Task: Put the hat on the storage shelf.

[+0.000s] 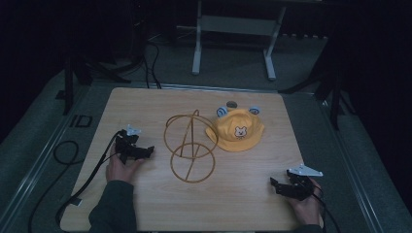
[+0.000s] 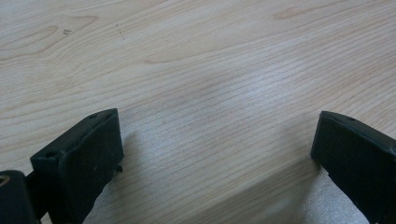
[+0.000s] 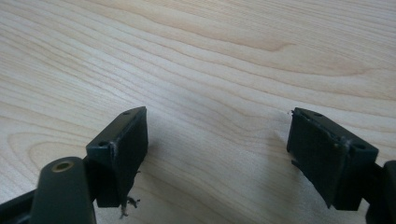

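A yellow child's hat [image 1: 236,131] with a bear face and blue ears lies on the wooden table [image 1: 145,102], right of centre. Just left of it stands a gold wire stand [image 1: 190,145] made of rings. My left gripper [image 1: 144,151] rests on the table at the left, a short way from the stand, open, jaws wide apart over bare wood [image 2: 215,140]. My right gripper [image 1: 276,186] sits near the front right corner, also open with nothing between its jaws [image 3: 217,140].
A small grey disc [image 1: 231,104] lies behind the hat near the far edge. Black cables [image 1: 68,160] trail off the table's left side. A white metal frame [image 1: 233,43] stands on the floor beyond the table.
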Demonstrator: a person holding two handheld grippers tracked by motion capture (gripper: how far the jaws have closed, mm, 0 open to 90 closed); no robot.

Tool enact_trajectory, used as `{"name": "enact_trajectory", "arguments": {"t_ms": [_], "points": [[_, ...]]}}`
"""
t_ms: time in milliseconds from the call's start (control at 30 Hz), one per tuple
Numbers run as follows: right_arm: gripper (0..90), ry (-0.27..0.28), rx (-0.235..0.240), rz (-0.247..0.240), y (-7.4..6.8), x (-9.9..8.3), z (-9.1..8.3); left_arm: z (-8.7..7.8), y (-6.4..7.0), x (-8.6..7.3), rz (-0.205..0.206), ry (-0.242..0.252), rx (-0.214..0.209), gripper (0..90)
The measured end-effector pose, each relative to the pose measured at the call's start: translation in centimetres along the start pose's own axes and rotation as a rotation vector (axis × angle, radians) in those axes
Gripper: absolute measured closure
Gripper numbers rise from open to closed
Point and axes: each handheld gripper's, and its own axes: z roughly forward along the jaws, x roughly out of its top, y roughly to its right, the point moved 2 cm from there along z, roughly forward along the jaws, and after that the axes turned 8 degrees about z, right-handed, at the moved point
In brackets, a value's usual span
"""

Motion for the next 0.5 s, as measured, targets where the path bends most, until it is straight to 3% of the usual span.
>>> {"name": "enact_trajectory", "arguments": {"t_ms": [367,500], "points": [[20.5,0.001,0.002,-0.001,-0.03,-0.04,-0.03,-0.03,0.00,-0.05,0.002,0.002,-0.002,2.1],[18.9,-0.006,0.021,-0.024,0.05,-0.09,-0.08,-0.03,0.00,-0.05,0.002,0.002,-0.001,2.1]]}}
